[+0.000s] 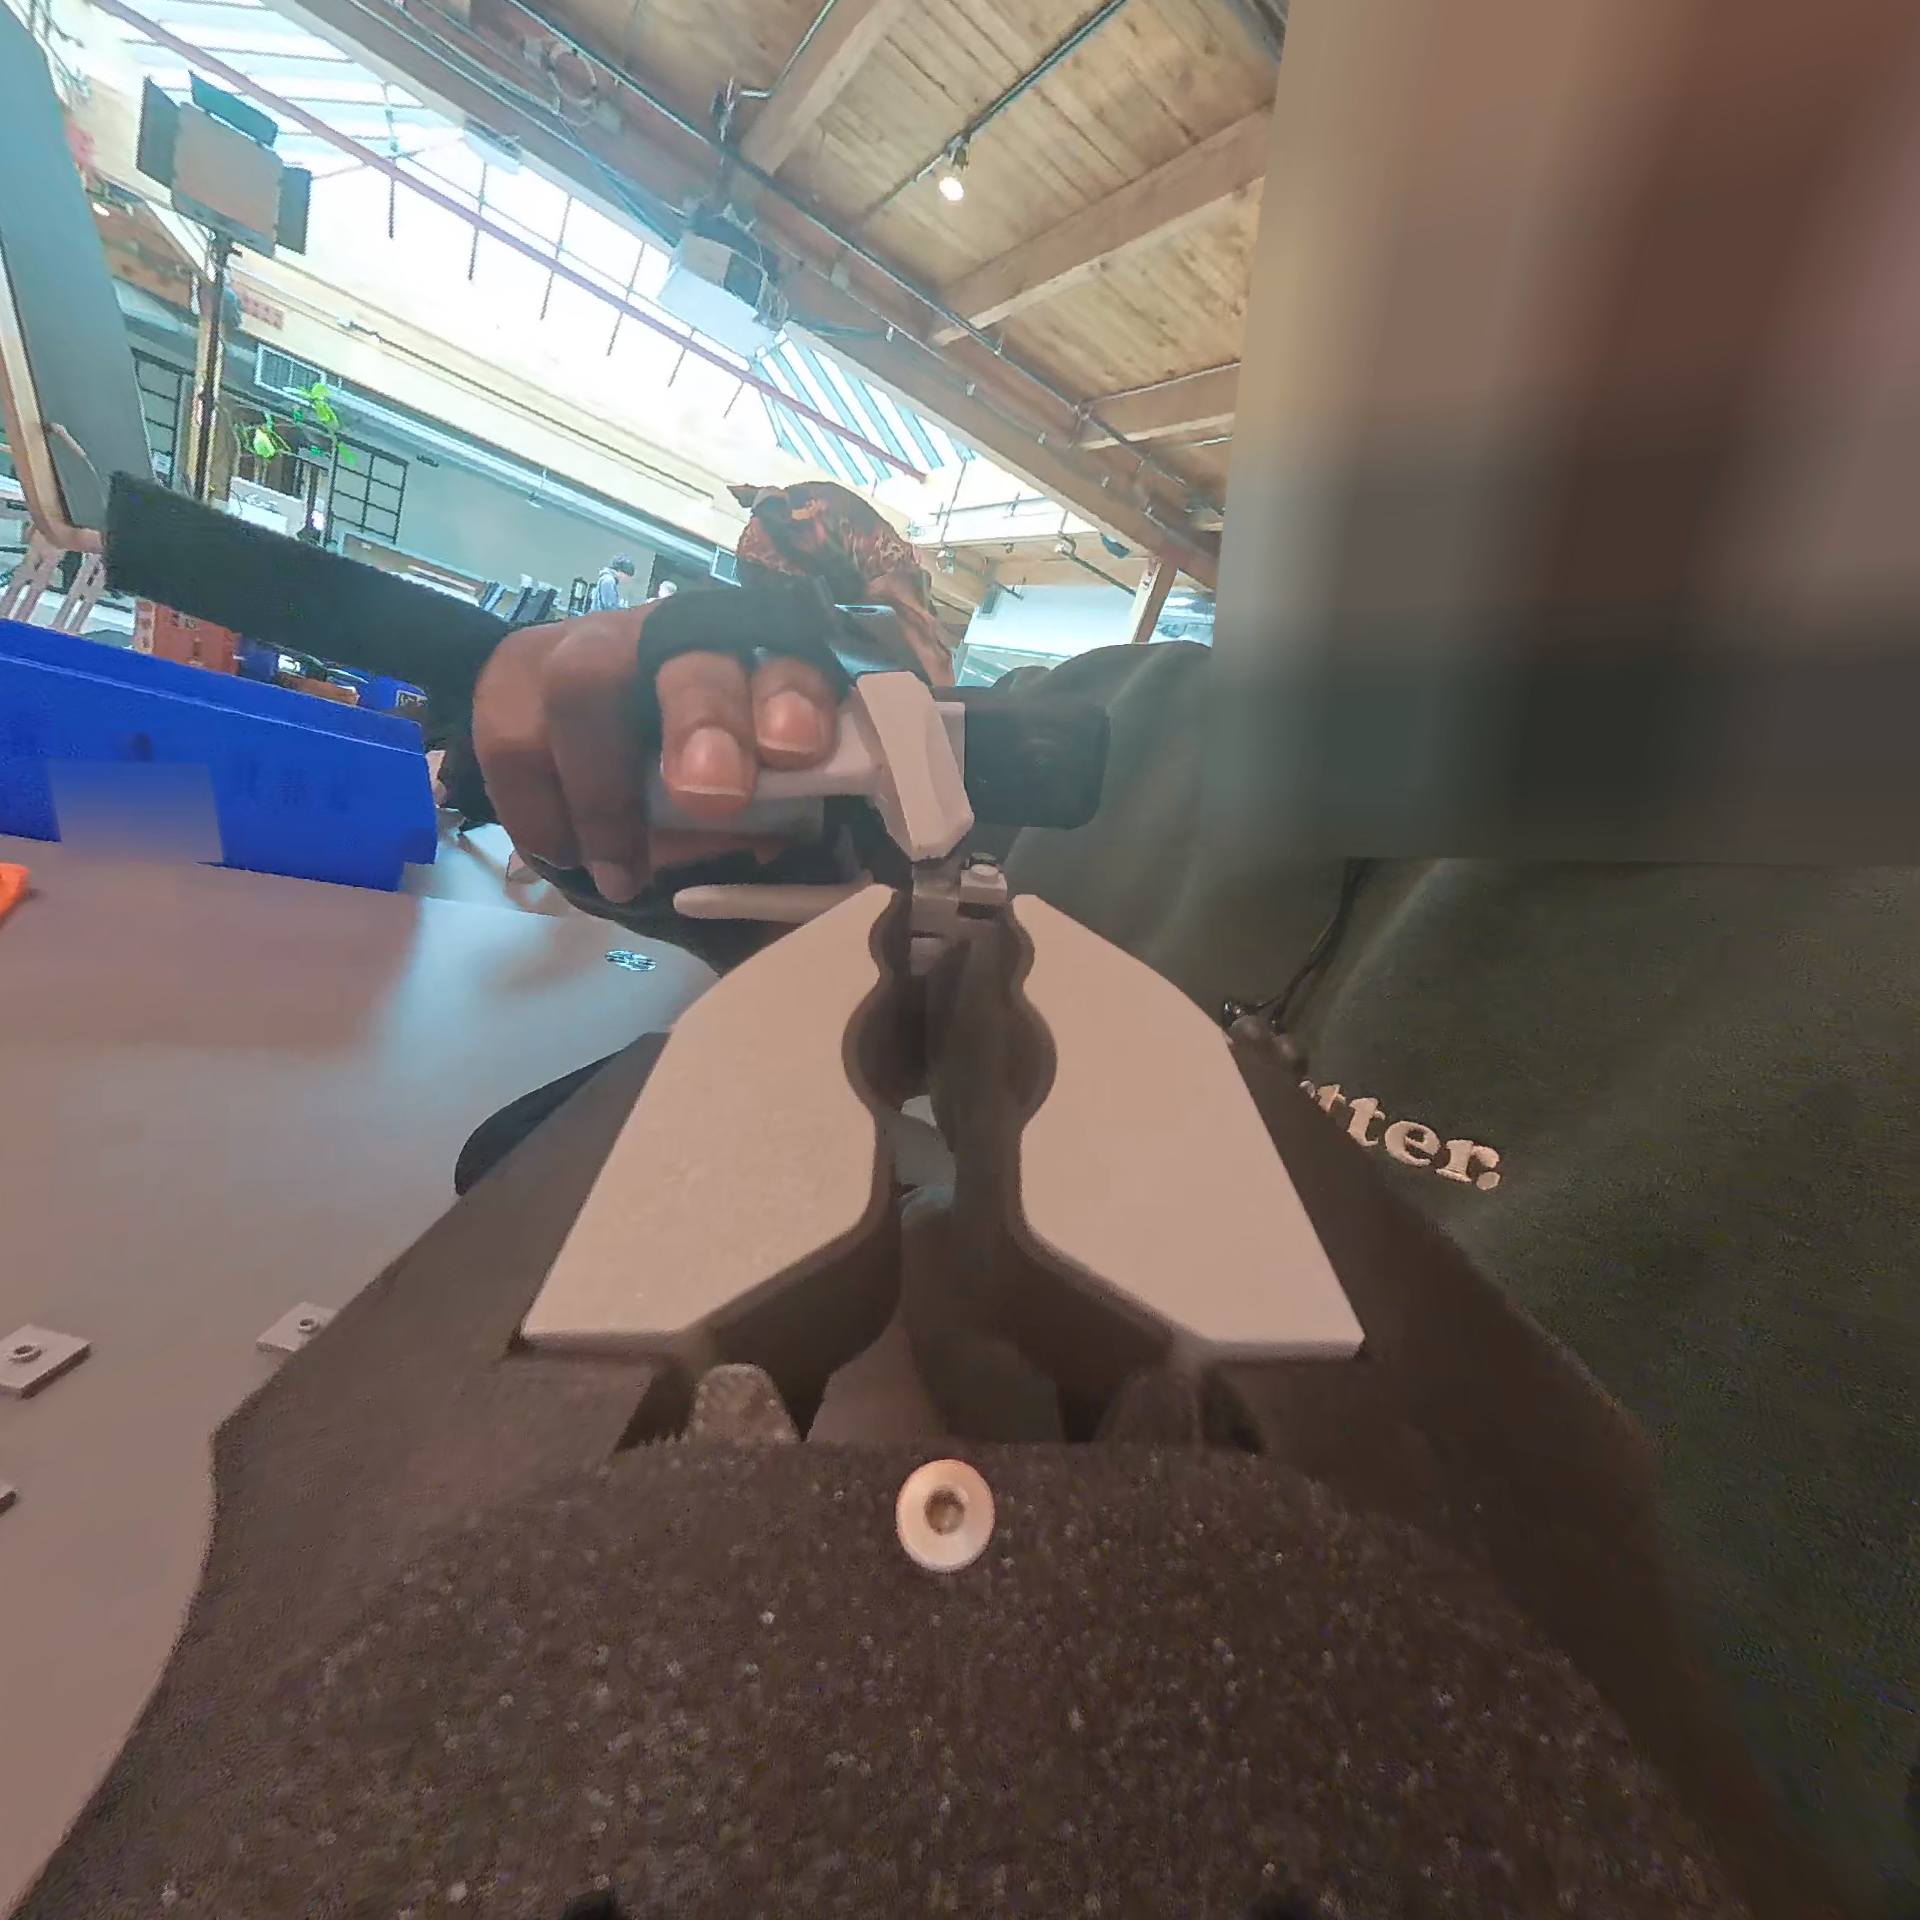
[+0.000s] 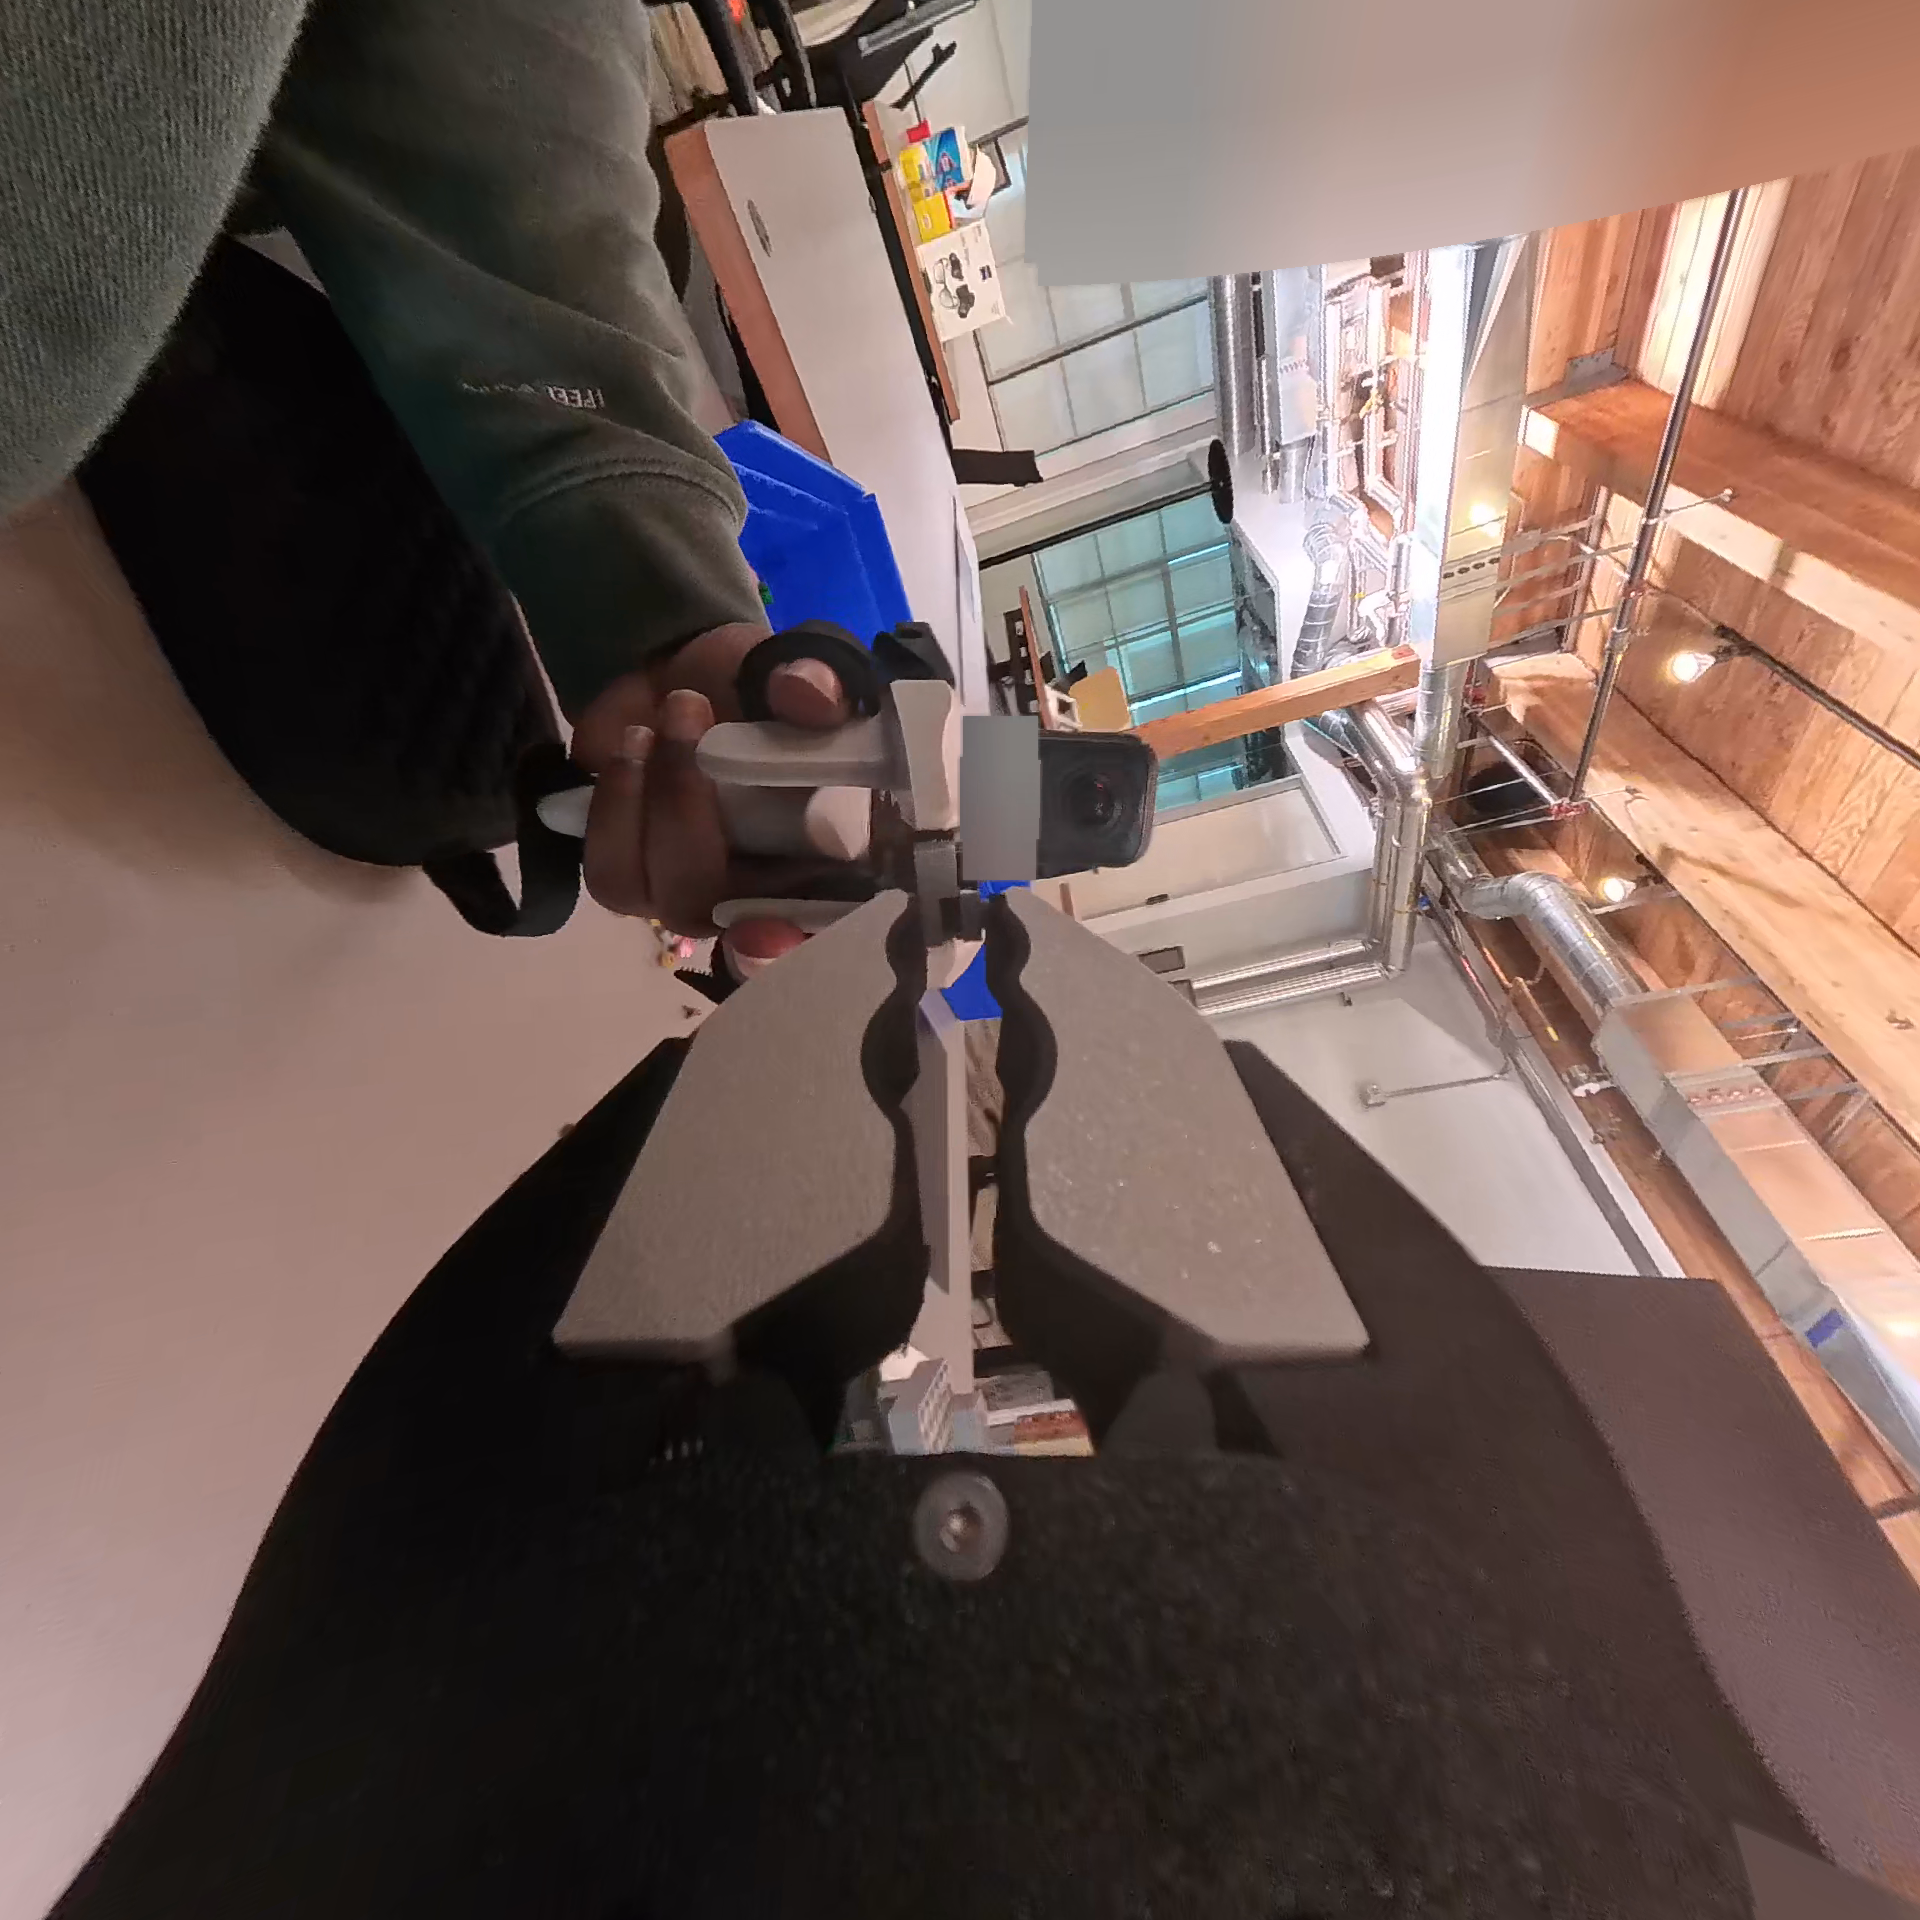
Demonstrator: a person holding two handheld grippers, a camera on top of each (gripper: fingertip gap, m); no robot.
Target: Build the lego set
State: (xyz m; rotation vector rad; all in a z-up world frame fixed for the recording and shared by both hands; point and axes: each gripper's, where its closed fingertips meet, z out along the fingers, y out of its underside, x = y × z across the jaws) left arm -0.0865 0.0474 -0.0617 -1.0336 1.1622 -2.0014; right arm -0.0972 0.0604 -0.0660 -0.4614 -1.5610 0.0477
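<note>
My left gripper (image 1: 951,920) and my right gripper (image 2: 951,930) meet tip to tip in the air above the table. Each is closed on a small grey lego assembly, which shows at the left fingertips (image 1: 977,888) and at the right fingertips (image 2: 930,873). In the left wrist view the right gripper's light grey finger (image 1: 914,758) comes down onto the piece, with a hand (image 1: 582,748) on its handle. In the right wrist view, which is rolled sideways, the left gripper's camera (image 2: 1091,800) faces me. The piece is too small to make out its form.
A grey table (image 1: 260,1039) lies below left, with small grey plates (image 1: 42,1361) near its front and an orange piece (image 1: 16,883) at the left edge. A blue bin (image 1: 208,769) stands at the back left. The person's green sweatshirt (image 1: 1558,1195) fills the right.
</note>
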